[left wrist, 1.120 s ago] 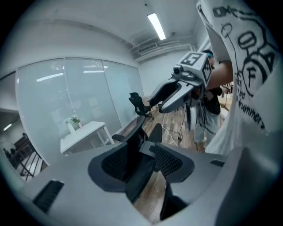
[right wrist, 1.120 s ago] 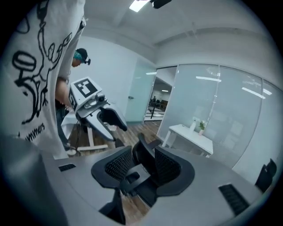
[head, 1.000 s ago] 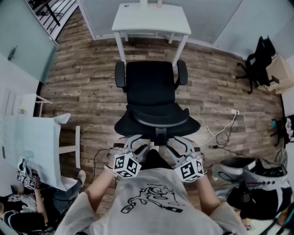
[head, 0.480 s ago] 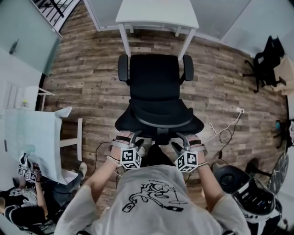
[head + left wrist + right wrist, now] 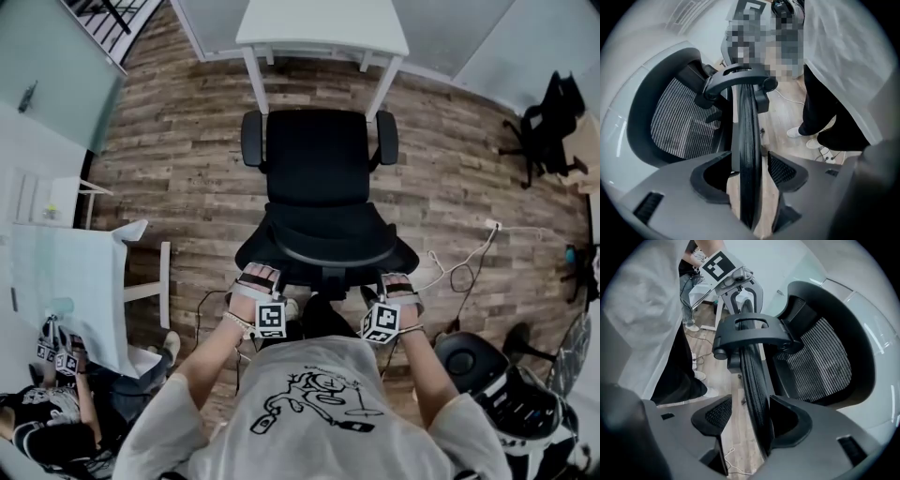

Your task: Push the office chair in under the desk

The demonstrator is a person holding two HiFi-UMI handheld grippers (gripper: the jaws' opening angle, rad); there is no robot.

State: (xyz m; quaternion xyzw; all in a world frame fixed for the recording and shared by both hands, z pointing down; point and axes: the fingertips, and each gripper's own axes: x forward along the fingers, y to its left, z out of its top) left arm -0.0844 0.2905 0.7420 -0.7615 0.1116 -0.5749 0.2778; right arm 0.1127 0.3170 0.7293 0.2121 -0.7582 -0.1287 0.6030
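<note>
The black office chair [image 5: 317, 169] faces the white desk [image 5: 322, 26], its seat front between the desk legs. Its curved mesh headrest [image 5: 323, 251] is nearest me. My left gripper [image 5: 257, 278] sits at the headrest's left end and my right gripper [image 5: 397, 281] at its right end. In the left gripper view the headrest's thin black rim [image 5: 749, 140] runs between the jaws of that gripper [image 5: 749, 168], with floor showing on both sides. In the right gripper view the rim [image 5: 757, 390] lies between the jaws [image 5: 752, 416], close to the right one. Both pairs of jaws are opening.
A white side table [image 5: 70, 281] and a seated person [image 5: 47, 427] are at the left. Cables [image 5: 459, 267] lie on the wood floor to the right. Another black chair [image 5: 548, 131] stands far right, and dark gear [image 5: 511, 398] sits lower right.
The chair has rolled toward the desk, and my view has followed it. Both grippers' jaws have spread wider on the headrest rim.
</note>
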